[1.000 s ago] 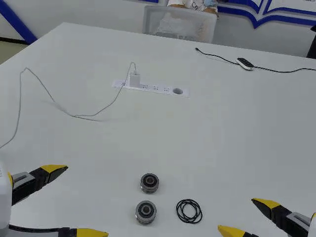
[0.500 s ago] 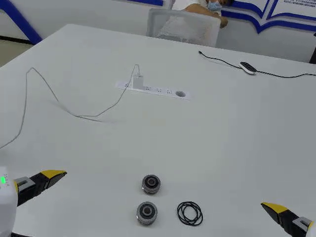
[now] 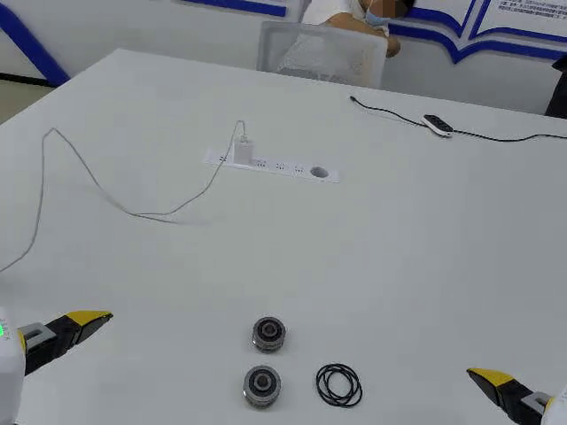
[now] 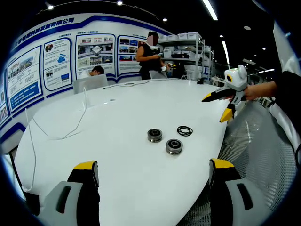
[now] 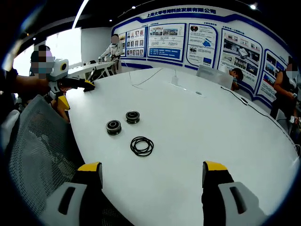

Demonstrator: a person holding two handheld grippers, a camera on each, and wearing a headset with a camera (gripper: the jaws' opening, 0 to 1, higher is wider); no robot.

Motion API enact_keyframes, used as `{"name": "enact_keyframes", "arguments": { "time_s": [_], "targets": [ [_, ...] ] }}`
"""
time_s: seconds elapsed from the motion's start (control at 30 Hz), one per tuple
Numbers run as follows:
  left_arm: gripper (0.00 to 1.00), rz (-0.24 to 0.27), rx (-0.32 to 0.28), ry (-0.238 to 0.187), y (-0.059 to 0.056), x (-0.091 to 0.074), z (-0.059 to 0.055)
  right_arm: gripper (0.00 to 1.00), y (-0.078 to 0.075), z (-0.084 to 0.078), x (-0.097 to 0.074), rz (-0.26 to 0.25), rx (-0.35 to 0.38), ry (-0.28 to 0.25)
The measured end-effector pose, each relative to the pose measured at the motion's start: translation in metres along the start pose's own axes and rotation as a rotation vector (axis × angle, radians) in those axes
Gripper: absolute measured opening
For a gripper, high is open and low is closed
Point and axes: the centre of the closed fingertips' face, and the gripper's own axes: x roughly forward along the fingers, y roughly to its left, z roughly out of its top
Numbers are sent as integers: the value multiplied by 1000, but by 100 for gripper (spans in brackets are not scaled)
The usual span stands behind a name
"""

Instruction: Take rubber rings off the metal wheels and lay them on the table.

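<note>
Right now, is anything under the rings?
Just bare table. The rings lie flat and overlapping, right of the near wheel; the overlap hides how many there are.

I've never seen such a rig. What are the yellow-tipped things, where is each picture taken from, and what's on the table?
A person holds a two-jaw tool in each hand: the left gripper and the right gripper; the yellow tips are their jaws. The head view comes from a headset camera looking down; each gripper view from a camera riding on that gripper. On the table lie two wheels, black rings beside them, and farther off a power strip with a cable. Both grippers are open and hold nothing.
</note>
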Motion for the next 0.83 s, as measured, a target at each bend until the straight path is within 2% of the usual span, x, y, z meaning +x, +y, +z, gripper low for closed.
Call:
{"name": "enact_keyframes", "arguments": {
  "time_s": [0.83],
  "targets": [
    [100,-4,-1,5,2,1,-2,87,-1,3,2,-5,37,-18]
  ]
}}
